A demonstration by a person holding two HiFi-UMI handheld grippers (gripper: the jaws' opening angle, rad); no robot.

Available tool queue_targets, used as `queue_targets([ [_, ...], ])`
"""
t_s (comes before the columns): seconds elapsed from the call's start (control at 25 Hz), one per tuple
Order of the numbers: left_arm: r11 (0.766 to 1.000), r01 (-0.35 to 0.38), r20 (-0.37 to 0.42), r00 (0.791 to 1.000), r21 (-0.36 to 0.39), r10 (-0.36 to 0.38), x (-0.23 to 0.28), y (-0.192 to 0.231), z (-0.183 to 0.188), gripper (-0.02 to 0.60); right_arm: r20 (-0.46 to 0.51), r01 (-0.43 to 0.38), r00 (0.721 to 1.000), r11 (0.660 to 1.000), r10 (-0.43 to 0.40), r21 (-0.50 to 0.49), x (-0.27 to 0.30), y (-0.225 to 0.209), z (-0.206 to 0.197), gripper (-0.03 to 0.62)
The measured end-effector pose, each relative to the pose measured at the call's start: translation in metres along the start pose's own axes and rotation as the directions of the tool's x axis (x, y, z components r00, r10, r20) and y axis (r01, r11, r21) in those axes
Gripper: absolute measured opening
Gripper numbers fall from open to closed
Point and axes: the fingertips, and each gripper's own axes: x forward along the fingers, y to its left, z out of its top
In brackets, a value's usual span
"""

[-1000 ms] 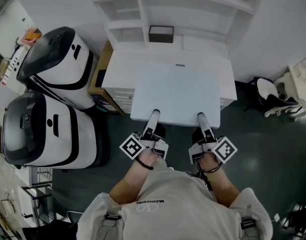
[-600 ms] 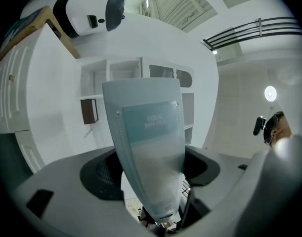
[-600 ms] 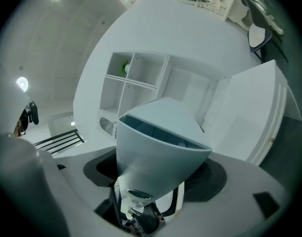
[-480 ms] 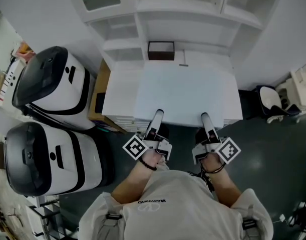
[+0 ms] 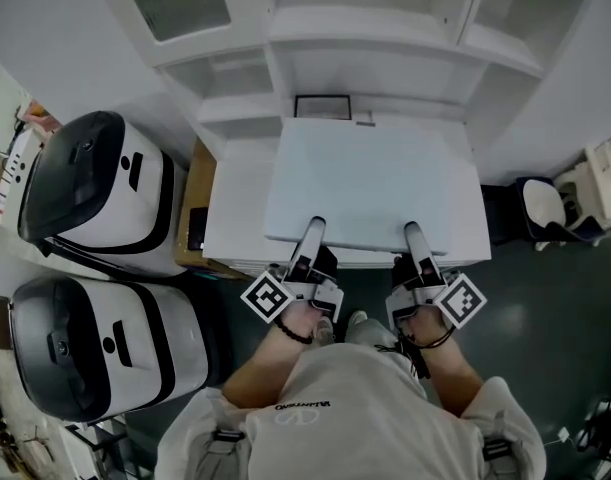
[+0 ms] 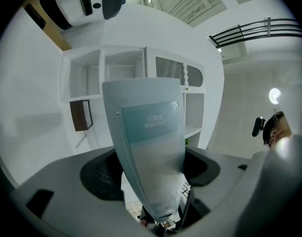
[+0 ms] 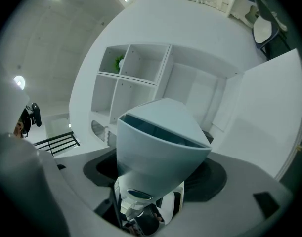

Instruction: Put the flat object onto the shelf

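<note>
The flat object is a large pale white board, carried level over a low white cabinet. My left gripper and right gripper both clamp its near edge, about a forearm apart. The white shelf unit stands straight ahead, and the board's far edge reaches its lowest ledge. In the left gripper view the upper finger lies on the grey board; the lower one is hidden beneath. The right gripper view shows the same: a finger over the board.
A dark brown box sits on the lowest shelf ledge just beyond the board. Two large white-and-black machines stand at the left beside a wooden panel. White clutter lies on the dark floor at the right.
Both grippers and the board have moved forward toward the shelf unit, which now fills more of the head view. The board's far edge has closed in on the brown box. The grips are unchanged.
</note>
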Motion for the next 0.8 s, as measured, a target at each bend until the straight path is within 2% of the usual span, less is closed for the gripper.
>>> queue_targets([
  [0.44,0.999,0.009,0.059,0.998,0.05,-0.012,0.064,-0.017,0.008,0.34,-0.066,-0.072,0.995,0.997,0.073,0.006,0.055,0.008,0.054,0.364],
  [0.8,0.997,-0.006,0.043,0.999,0.072,0.003,0.099,-0.037,0.012,0.34,-0.098,-0.101,0.99,0.995,0.099,-0.011,0.081,0.023,0.086,0.364],
])
